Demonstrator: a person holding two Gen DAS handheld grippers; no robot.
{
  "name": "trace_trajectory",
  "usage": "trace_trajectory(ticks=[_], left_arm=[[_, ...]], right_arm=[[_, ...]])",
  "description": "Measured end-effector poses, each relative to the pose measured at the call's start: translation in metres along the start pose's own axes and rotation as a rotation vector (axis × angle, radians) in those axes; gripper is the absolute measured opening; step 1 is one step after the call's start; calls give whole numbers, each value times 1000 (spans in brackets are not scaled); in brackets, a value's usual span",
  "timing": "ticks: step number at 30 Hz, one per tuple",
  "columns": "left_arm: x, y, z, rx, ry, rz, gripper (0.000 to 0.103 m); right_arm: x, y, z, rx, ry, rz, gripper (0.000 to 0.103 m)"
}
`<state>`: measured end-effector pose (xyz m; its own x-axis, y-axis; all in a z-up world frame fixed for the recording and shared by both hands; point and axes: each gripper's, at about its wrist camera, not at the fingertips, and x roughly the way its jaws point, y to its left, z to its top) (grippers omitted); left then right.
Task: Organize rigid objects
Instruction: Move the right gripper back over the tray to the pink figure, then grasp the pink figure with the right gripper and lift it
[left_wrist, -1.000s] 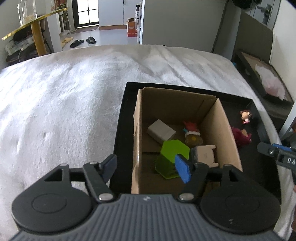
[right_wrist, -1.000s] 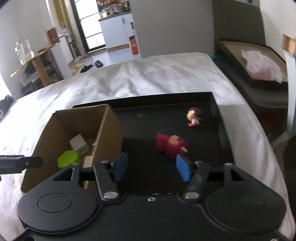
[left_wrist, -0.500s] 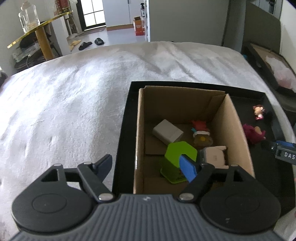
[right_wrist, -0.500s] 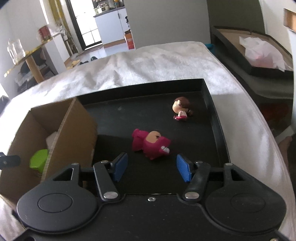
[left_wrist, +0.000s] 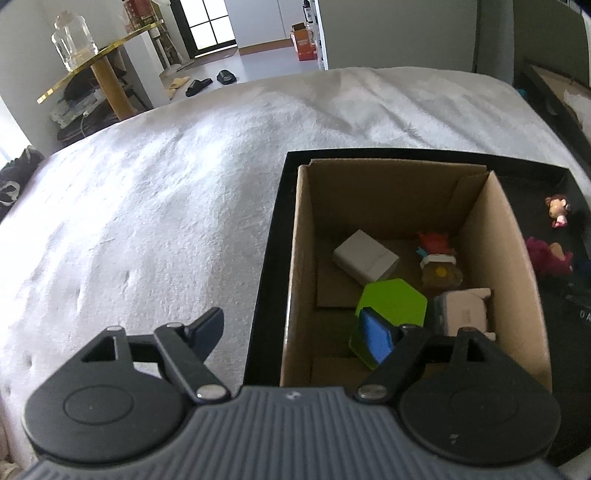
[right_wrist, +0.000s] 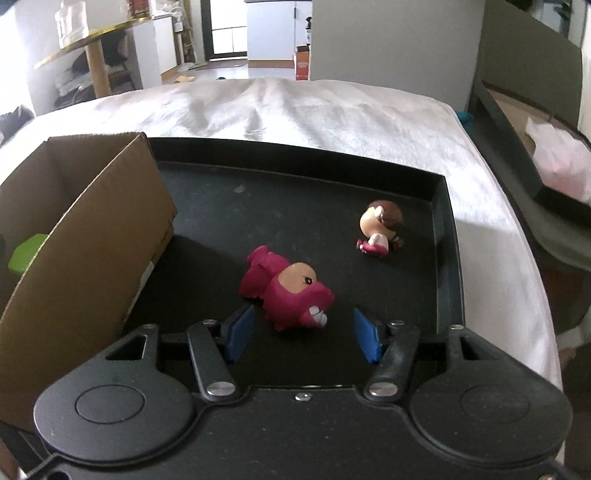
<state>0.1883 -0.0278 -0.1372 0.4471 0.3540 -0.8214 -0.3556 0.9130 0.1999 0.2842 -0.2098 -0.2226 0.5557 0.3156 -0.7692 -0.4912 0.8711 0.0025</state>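
Lining up my right gripper (right_wrist: 303, 334) on the pink toy (right_wrist: 286, 291), which lies on its side on the black tray (right_wrist: 448, 229), just right of the cardboard box (right_wrist: 110, 236). Jaws wide apart, nothing held; the toy's snout sits just ahead of the pads, not yet between them.

Risk: the toy is rounded and lies skewed to the jaws. Closing early could pinch only the snout and squirt it toward the small doll (right_wrist: 380, 230) farther right.

Left gripper (left_wrist: 295, 334) also spread wide and empty, hovering over the box's near left corner, one pad outside above the white blanket (left_wrist: 147, 203), one over the green block (left_wrist: 391, 306) inside. It could clip the box wall if lowered.
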Motion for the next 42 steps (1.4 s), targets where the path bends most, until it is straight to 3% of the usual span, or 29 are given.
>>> trace_trajectory(ticks=[7,11,24,42], left_arm=[[3,-7,0,25,4,18,79],[4,-7,1,31,3,13,79],[0,-5,-2,32,-2,-16,79],[-14,17,-7,-18,-49,-61,79]], right_arm=[[4,6,1,-49,0,2,55],[8,8,-1,-61,20,8,45],[-24,2,-2,16,11,-1,44],[-79,19,29,95,-98,40,45]])
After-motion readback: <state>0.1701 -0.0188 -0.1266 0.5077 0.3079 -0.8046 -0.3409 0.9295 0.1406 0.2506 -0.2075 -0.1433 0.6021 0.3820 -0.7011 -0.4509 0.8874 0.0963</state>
